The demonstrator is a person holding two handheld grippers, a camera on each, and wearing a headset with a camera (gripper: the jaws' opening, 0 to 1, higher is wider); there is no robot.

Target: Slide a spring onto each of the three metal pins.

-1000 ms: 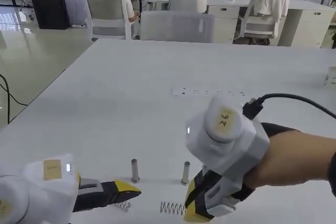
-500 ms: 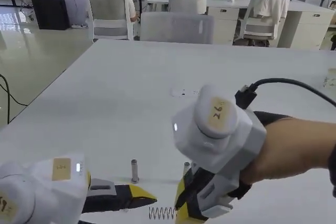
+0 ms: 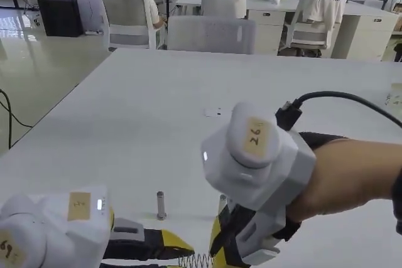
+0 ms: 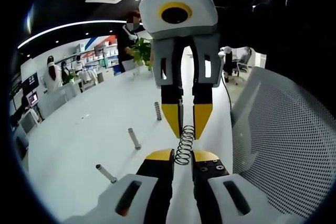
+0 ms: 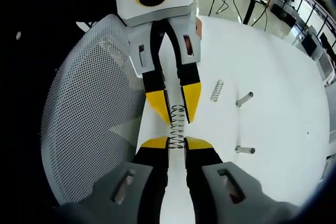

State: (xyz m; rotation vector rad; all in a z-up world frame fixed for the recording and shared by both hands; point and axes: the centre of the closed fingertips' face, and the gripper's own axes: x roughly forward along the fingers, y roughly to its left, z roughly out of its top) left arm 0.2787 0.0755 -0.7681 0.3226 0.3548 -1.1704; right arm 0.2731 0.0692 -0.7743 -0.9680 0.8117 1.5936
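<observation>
Spring [image 5: 177, 124] location: it spans straight between the two grippers at the near edge of the white counter [image 3: 188, 92], with one end in each set of jaws. Right gripper [image 5: 177, 143]: jaws clenched on one end of the spring, both yellow tips pressed against the coils. Left gripper [image 4: 182, 155]: jaws closed in on the opposite end, coils touching both tips. The two grippers face each other tip to tip, with a short run of bare coils between them. In the head view a person's forearm [image 3: 352, 180] reaches in from the right behind the right gripper, and a black cable [image 3: 339, 97] leaves the gripper's rear. The left gripper enters from the lower left. Pins: the left gripper view shows three standing upright in a row on the counter, to one side of the grippers and apart from the held spring. These are the nearest pin [image 4: 106, 173], middle pin [image 4: 134, 138] and farthest pin [image 4: 157, 111]. The nearest and middle pins are bare. The farthest looks ribbed, and whether it carries anything cannot be told. Second spring [image 5: 217, 90]: lying loose on the counter between the left gripper's jaws and the pins, touching neither. Mesh chair back [image 4: 283, 129]: just past the counter edge, on the side away from the pins.
</observation>
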